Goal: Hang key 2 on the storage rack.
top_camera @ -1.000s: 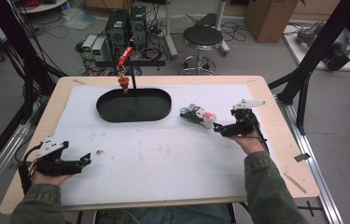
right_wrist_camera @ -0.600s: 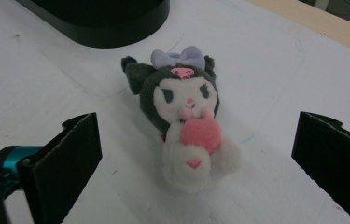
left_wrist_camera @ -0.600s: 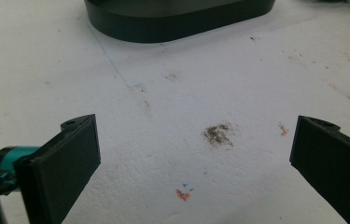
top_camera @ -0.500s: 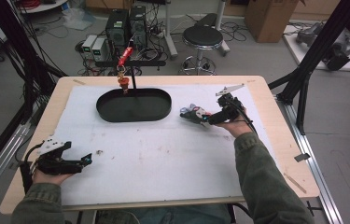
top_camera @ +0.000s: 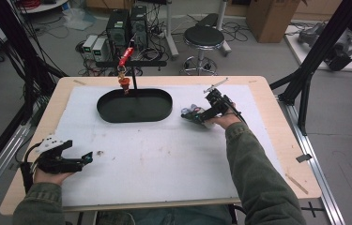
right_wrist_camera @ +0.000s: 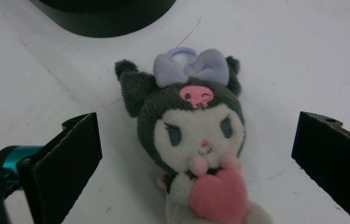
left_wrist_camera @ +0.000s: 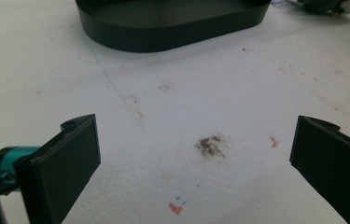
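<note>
A small plush toy (right_wrist_camera: 196,135), dark grey with a white face, a lilac bow and a pink heart, lies on the white mat right of the black oval tray (top_camera: 134,105). My right gripper (right_wrist_camera: 196,142) is open, one jaw on each side of the toy without touching it. From above, the right gripper (top_camera: 196,115) reaches the plush toy (top_camera: 190,112) from the right. My left gripper (top_camera: 83,158) rests open near the mat's front left corner. Between its jaws there is only stained mat under the left gripper (left_wrist_camera: 196,140).
A thin black stand behind the tray carries a red clip (top_camera: 126,57) with an orange piece (top_camera: 125,84) hanging over the tray's far rim. The tray (left_wrist_camera: 172,23) lies ahead of the left gripper. A dark smudge (left_wrist_camera: 211,145) marks the mat.
My right gripper has moved left and away from the person, up to the plush toy, and now has a jaw on each side of it. The left gripper has hardly moved.
</note>
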### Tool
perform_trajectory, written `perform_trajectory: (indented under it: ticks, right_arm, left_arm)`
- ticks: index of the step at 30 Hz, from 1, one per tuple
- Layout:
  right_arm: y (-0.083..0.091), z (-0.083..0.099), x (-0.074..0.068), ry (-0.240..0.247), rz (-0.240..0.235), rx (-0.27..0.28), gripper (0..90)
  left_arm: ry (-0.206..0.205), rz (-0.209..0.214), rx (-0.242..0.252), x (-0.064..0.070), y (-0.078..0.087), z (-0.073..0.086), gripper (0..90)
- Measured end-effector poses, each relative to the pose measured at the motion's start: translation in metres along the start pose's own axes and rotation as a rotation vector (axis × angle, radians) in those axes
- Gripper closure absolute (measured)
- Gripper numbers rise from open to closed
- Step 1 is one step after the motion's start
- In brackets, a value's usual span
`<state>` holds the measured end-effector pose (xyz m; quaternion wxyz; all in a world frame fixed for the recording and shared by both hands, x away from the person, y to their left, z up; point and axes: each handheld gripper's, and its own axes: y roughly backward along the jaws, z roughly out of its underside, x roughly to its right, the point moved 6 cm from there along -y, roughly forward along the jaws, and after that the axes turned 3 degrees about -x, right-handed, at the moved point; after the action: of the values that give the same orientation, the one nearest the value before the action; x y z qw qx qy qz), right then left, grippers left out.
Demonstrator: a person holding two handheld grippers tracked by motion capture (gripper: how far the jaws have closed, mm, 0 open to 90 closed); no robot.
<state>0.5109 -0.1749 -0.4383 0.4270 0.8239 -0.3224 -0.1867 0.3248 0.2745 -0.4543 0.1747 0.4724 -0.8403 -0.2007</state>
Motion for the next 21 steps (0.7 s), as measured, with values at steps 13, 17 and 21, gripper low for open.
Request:
perform_trajectory:
  ticks: [13, 17, 21]
  right_arm:
    - [-0.03, 0.009, -0.002, 0.068, 0.048, -0.158, 0.6]
    - [-0.035, 0.014, -0.003, 0.059, 0.05, -0.203, 8.4]
    - [-0.035, 0.016, -0.003, 0.071, 0.051, -0.242, 33.2]
  left_arm:
    - [-0.016, 0.025, -0.01, 0.005, -0.003, -0.002, 2.1]
    - [-0.016, 0.025, -0.012, 0.005, -0.002, -0.002, 2.1]
    - [-0.018, 0.021, -0.006, 0.004, -0.001, -0.002, 2.1]
